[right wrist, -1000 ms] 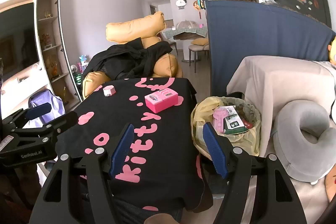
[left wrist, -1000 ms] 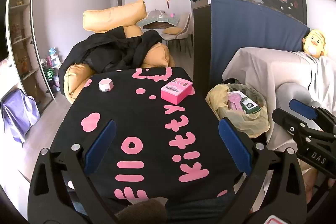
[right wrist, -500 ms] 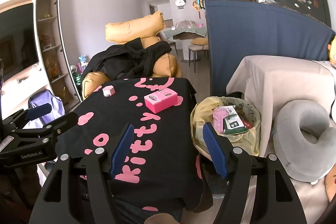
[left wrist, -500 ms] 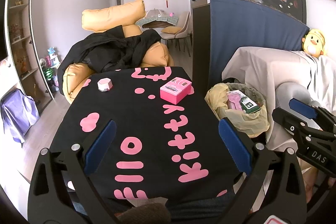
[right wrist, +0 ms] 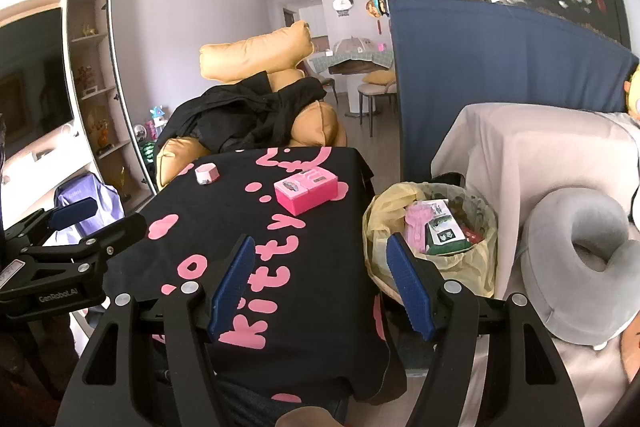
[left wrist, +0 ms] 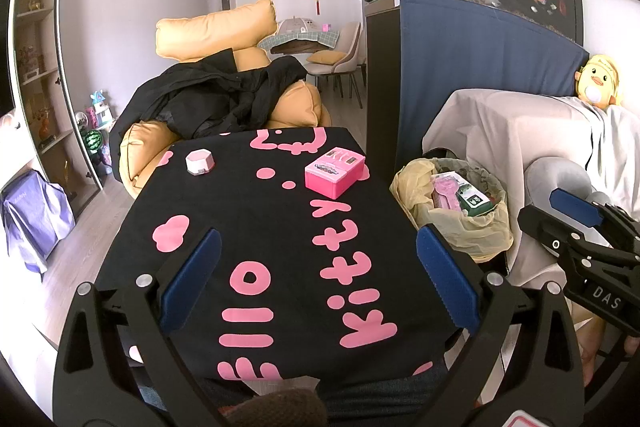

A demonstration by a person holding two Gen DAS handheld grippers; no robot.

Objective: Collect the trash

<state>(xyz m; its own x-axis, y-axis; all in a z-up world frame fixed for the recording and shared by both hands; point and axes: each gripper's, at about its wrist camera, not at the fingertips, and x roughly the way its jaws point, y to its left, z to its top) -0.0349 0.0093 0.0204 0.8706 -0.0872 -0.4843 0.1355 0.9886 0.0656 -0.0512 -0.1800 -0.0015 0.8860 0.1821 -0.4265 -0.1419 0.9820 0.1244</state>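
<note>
We hold our left gripper [left wrist: 318,281] spread wide over the black tablecloth [left wrist: 256,227] at lower centre, grasping nothing. Our right gripper [right wrist: 320,285] is likewise released and empty. The pink box [left wrist: 334,173] lies at mid-frame, the small white-pink box [left wrist: 199,162] upper left, the lined trash bin [right wrist: 430,227] right of the table.

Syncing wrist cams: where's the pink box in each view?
Left wrist: pink box right of centre, on the far half of the black tablecloth.
Right wrist: pink box near centre, on the far half too.
Shared landmark: yellow-lined trash bin, right of the table.
</note>
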